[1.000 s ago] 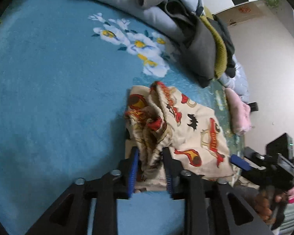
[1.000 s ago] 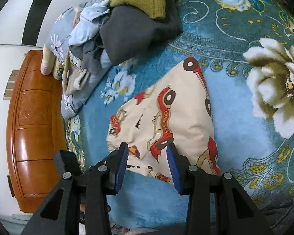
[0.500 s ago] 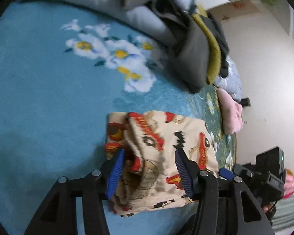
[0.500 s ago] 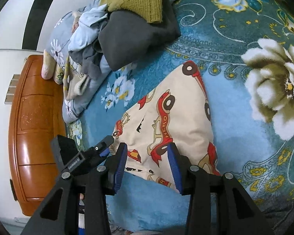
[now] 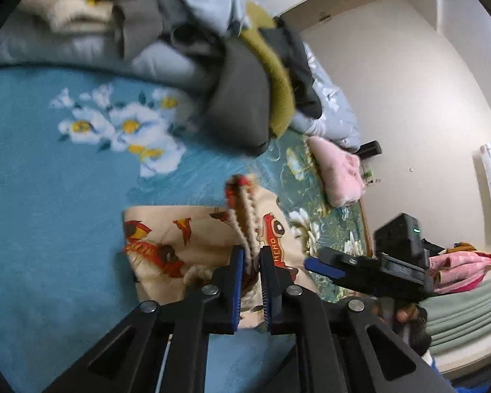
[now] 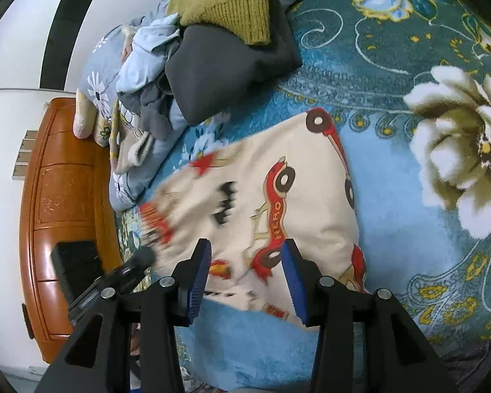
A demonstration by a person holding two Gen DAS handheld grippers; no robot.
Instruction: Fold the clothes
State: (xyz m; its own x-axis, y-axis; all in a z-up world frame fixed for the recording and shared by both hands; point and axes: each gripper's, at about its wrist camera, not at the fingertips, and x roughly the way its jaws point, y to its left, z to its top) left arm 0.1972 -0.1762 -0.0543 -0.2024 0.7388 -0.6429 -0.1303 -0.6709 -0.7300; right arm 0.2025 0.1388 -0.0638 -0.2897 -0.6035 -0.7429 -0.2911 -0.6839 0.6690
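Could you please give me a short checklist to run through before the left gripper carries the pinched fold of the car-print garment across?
1. Left gripper shut on the car-print garment: ok; its jaws have just been closing, and a ridge of cloth is pinched between them.
2. Pinched ridge lifted off the blue blanket: ok, it stands up between the pads.
3. Right gripper free: ok; open above the garment, pads not pressing it.
4. Right gripper out of the fold's path: cannot tell; it sits close beside the left one.
5. Far side of the garment flat: ok in the right wrist view.
6. Pile of clothes apart from the garment: ok, blanket shows between them.
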